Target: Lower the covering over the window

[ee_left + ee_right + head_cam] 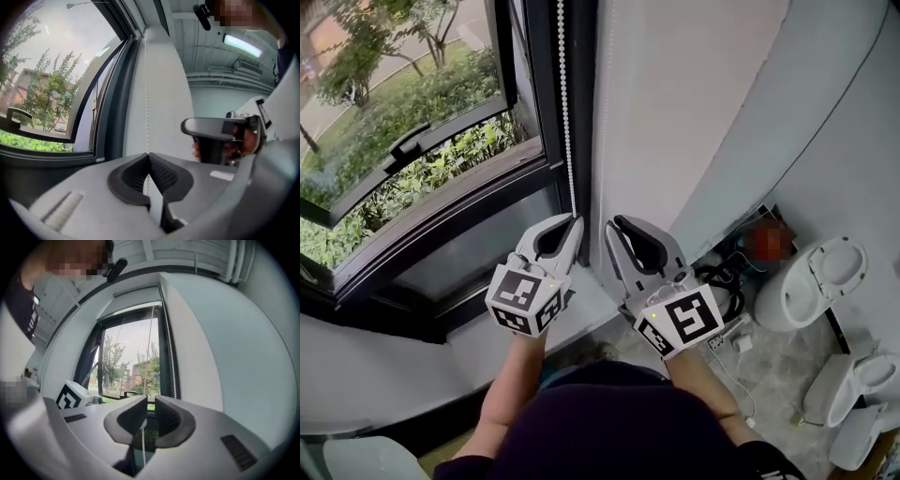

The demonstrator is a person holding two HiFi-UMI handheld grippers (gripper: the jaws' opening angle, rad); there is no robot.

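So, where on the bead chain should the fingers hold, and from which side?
Grip the bead chain on its straight hanging run beside the window frame, coming level from the room side. It is thin and vertical, so closing across it traps the beads.

**Surfaces at the window: materials and finish**

Window frame (581, 94): dark, matt, metal by the look. Lower pane (478, 248): smooth glass with a dull sheen. Bead chain (566, 112): small white beads, probably plastic, faintly glossy. Wall (675, 94): smooth, matt white. Left gripper (574, 221) and right gripper (613, 228): pale grey shells of matt plastic. Their pads (164, 174) are black, ribbed and rubbery-looking. Marker cubes (525, 298): flat black-and-white print, no shine. Floor (778, 366): mottled grey, stone-like. The person's top (609, 427): dark cloth.
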